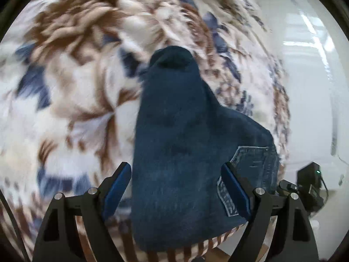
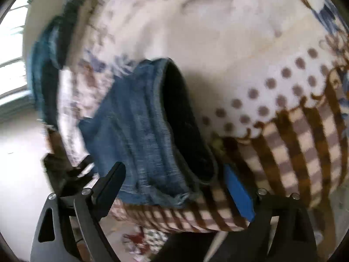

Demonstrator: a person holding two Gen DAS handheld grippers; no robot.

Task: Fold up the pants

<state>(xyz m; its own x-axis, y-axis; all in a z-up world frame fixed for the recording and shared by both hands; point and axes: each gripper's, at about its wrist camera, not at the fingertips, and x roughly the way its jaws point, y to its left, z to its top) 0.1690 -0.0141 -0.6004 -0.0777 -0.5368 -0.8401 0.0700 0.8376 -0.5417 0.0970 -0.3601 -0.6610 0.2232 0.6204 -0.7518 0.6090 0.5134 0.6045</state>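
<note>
The jeans lie on a blanket patterned in brown, blue and white, with a checked border along its near edge. In the left wrist view the denim is a dark, folded bundle that runs from the near edge of the blanket away toward its middle, narrowing to a rounded end; a back pocket with pale stitching shows on its right side, near the blanket's right edge. The left gripper stands wide, its blue-padded fingers on either side of the bundle's near end, and the pads do not press on the cloth (the right-hand pad overlaps the pocket area in the picture, but whether it touches I cannot tell). In the right wrist view a lighter, faded part of the jeans lies close to the checked border, with a dark opening edged by a stitched hem facing right. The right gripper is also spread open, one finger at the left of that denim and its blue pad at the right over the border, gripping nothing. A pale glossy floor shows beyond the blanket's right edge.
</note>
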